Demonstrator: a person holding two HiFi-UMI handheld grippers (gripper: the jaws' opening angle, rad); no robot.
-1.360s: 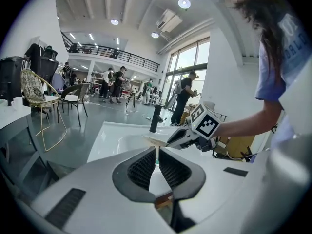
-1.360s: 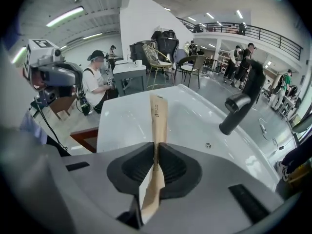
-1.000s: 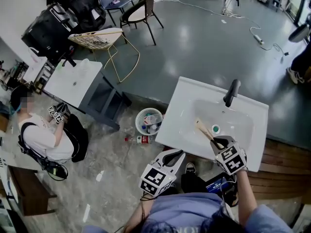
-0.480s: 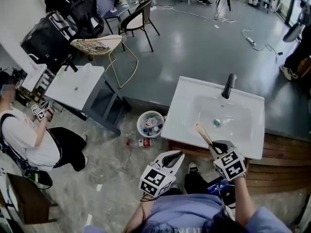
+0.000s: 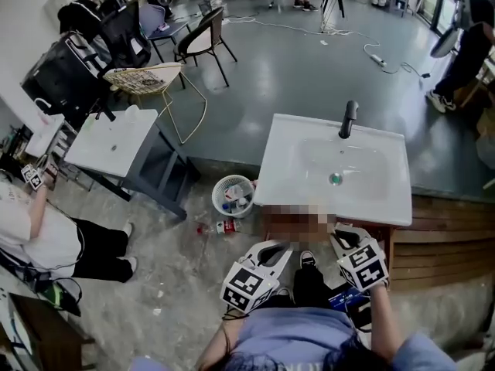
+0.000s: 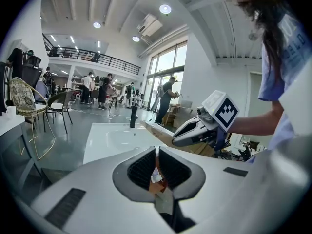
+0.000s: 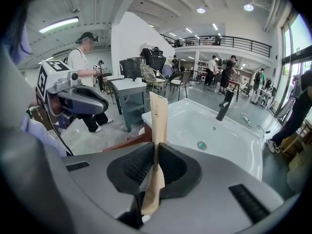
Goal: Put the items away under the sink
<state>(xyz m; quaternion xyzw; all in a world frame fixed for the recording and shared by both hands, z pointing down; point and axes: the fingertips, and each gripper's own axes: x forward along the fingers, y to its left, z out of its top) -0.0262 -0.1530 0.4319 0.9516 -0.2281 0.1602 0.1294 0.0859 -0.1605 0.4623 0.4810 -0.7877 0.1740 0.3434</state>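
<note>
Your head view is evenly lit and fairly sharp. The floor (image 5: pixel 309 68) carries a soft sheen, and the white sink (image 5: pixel 332 168) is bright without washing out. Both gripper views bulge like a fisheye, with black corners. Ceiling lamps (image 6: pixel 165 9) and windows (image 6: pixel 165 65) glare, and the foreground blurs.

Sink (image 5: pixel 286 184) at right, faucet (image 5: pixel 349 118) on its back edge. Bin (image 5: pixel 232 181) on floor just left of sink, bottle (image 5: pixel 224 226) before bin. Table (image 5: pixel 100 149) further left, chair (image 5: pixel 151 79) behind it.

White sink worktop (image 5: pixel 278 184) with black tap (image 5: pixel 349 119); floor (image 5: pixel 178 277) bearing wastebasket (image 5: pixel 234 195) and fallen bottle (image 5: pixel 222 227).
</note>
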